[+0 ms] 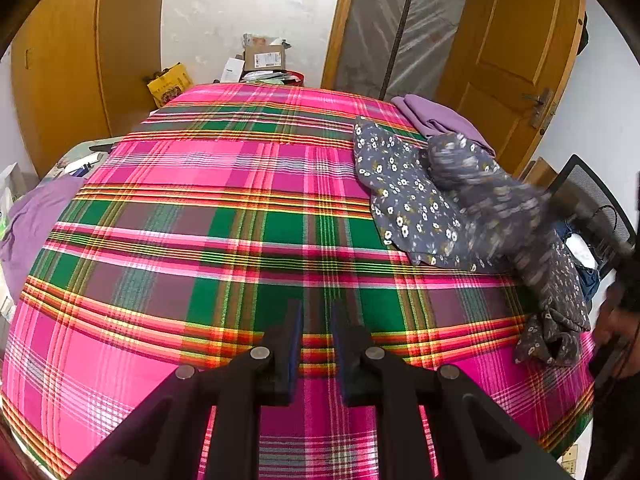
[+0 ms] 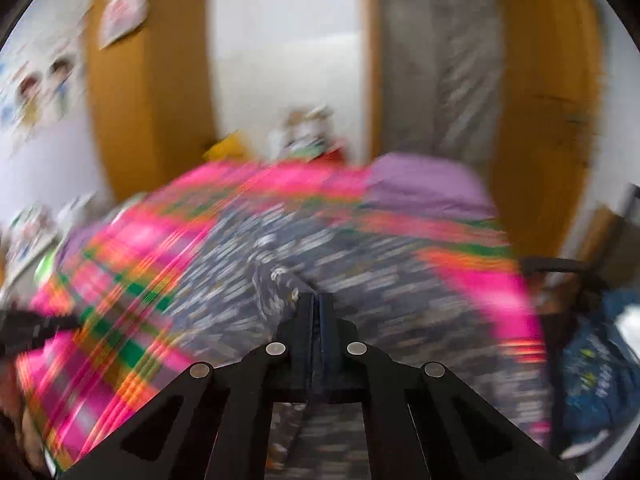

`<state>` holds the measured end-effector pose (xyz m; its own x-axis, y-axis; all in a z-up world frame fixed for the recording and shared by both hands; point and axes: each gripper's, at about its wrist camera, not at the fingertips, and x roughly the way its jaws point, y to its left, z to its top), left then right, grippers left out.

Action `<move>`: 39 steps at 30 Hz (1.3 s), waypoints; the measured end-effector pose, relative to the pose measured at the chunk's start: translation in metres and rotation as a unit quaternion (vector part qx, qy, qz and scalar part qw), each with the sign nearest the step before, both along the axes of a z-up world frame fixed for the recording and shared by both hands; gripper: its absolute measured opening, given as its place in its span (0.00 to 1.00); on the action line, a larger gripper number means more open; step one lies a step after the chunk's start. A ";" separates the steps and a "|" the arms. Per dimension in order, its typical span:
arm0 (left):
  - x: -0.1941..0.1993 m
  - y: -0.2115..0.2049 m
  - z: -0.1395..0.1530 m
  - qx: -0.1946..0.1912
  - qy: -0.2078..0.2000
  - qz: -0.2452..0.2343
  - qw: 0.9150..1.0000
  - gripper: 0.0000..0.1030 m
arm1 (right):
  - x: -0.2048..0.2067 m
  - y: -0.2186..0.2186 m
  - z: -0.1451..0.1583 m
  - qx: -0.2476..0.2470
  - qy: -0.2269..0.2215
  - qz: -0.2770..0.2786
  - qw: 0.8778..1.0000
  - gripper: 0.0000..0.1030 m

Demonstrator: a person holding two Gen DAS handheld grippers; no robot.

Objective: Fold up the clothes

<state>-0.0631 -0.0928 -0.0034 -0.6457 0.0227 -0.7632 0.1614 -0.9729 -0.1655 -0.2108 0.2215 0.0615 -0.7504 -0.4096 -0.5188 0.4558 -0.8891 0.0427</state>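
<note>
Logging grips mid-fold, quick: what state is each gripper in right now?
Left gripper: open, nothing between its pads, over the pink-and-green plaid bedspread.
Right gripper: closed, pinching a fold of the dark grey floral garment.

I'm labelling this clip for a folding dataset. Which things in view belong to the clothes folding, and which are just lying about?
Part of the job:
- floral garment, pinched in the shut right gripper
- left gripper, jaws apart, empty
- plaid bedcover, the work surface
- folded purple cloth, possibly

Lying about:
- cardboard box
- yellow bag
- mesh chair
</note>
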 end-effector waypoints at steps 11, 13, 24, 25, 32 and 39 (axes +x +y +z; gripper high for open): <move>-0.010 0.017 -0.002 0.005 -0.003 -0.018 1.000 0.15 | 0.010 0.054 0.006 0.023 0.001 -0.052 0.998 0.39; -0.010 0.020 -0.001 0.004 -0.002 -0.019 1.000 0.15 | 0.026 0.013 -0.001 0.046 0.007 0.029 0.999 0.46; 0.000 0.007 0.007 -0.004 0.004 0.008 1.000 0.15 | 0.031 -0.140 -0.053 0.162 0.005 0.259 0.952 0.46; 0.001 0.005 0.007 -0.003 0.004 0.010 1.000 0.15 | 0.026 -0.145 -0.057 0.171 -0.003 0.263 0.950 0.46; -0.001 -0.001 0.003 0.003 0.001 0.015 1.000 0.15 | -0.007 -0.159 -0.074 0.182 -0.041 0.262 0.947 0.06; 0.000 -0.004 0.003 0.010 0.006 0.015 1.000 0.15 | -0.013 -0.146 -0.026 0.088 -0.023 0.251 0.964 0.04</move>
<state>-0.0628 -0.0967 -0.0003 -0.6553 0.0186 -0.7552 0.1881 -0.9642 -0.1869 -0.2240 0.0758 0.0355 -0.4558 -0.6177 -0.6408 0.8315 -0.5524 -0.0590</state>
